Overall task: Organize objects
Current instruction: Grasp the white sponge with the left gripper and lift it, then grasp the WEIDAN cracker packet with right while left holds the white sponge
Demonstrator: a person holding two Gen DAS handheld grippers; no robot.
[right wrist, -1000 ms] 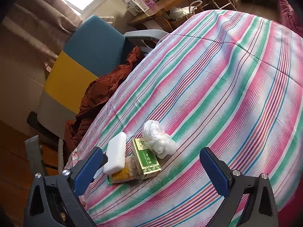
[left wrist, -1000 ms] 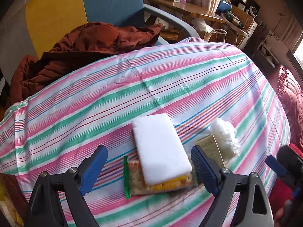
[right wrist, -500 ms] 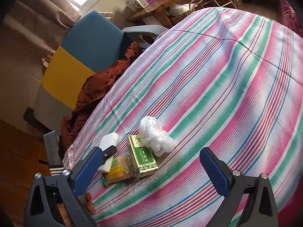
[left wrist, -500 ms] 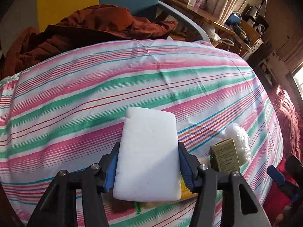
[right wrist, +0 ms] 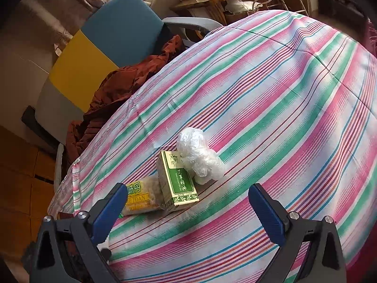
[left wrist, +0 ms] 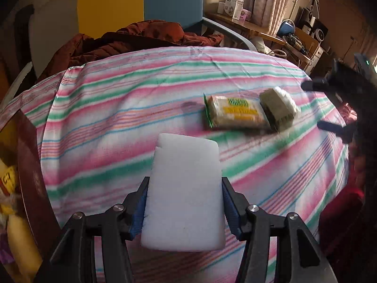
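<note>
Sponge [left wrist: 185,200]: white block clamped between the jaws of the left gripper [left wrist: 185,208], lifted off the striped tabletop [left wrist: 117,122]; destination not visible. Snack pack [right wrist: 141,198], green box [right wrist: 178,181] and plastic wad [right wrist: 199,156]: clustered, touching, ahead of and between the jaws of the right gripper [right wrist: 188,212], which stand wide apart and empty. Judged: one item in hand, three still unsorted.
</note>
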